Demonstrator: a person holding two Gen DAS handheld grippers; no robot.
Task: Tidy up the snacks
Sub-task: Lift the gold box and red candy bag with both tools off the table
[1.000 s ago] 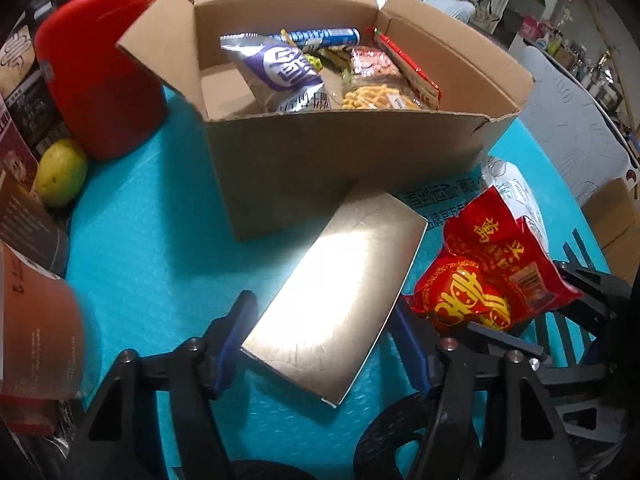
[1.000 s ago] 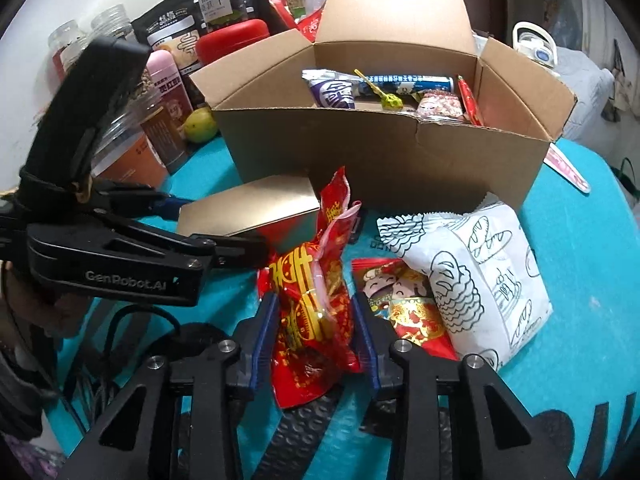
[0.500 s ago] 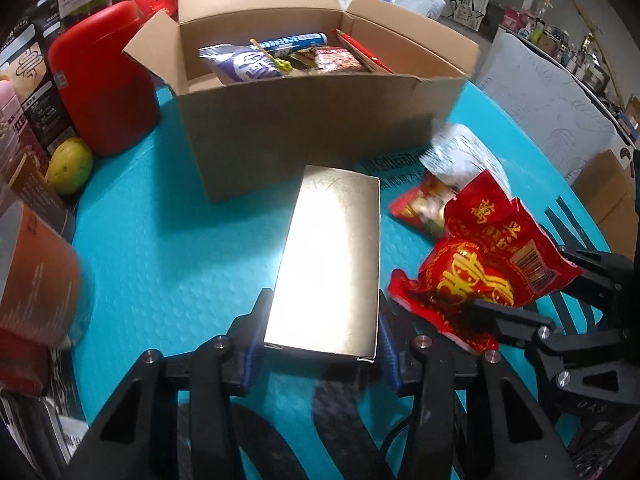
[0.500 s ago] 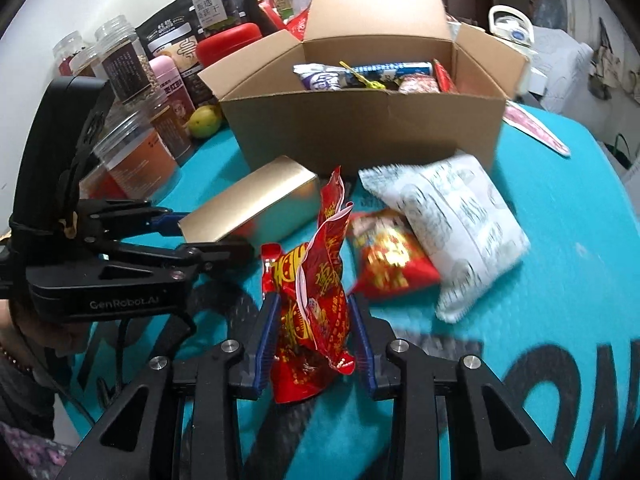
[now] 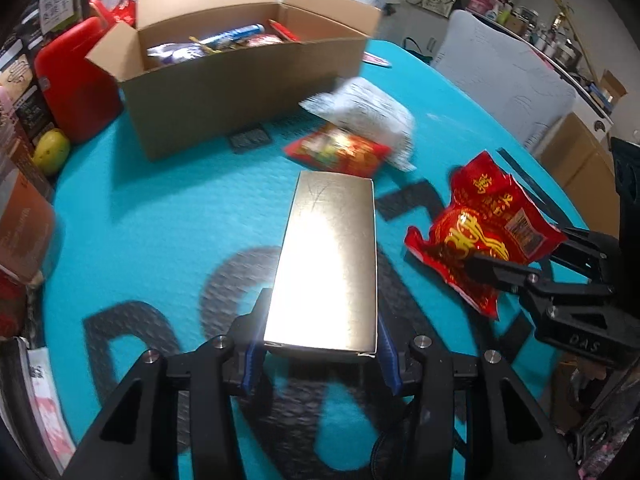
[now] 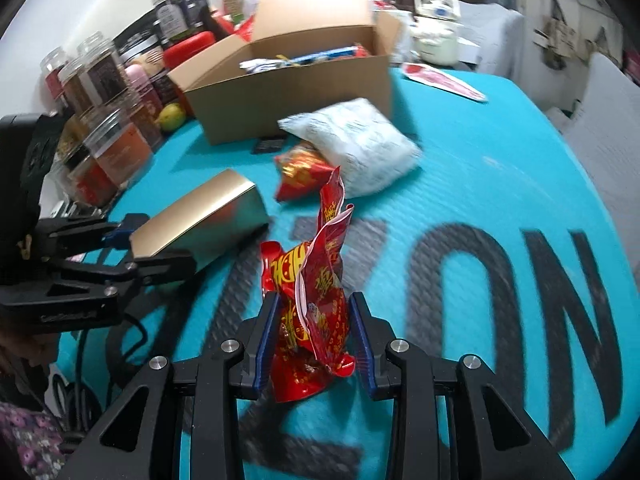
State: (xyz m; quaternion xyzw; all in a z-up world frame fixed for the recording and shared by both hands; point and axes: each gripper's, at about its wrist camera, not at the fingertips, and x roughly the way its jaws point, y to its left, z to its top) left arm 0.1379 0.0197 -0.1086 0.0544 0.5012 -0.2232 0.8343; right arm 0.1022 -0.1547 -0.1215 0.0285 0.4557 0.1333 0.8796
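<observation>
The teal surface (image 5: 160, 216) is viewed steeply from close above by both wrist cameras, each looking along its own claw toward the open cardboard box (image 5: 248, 88) at the far edge, which is shared by both views.

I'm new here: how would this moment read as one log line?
left gripper: shut on gold box | right gripper: shut on red bag | carton: open
</observation>
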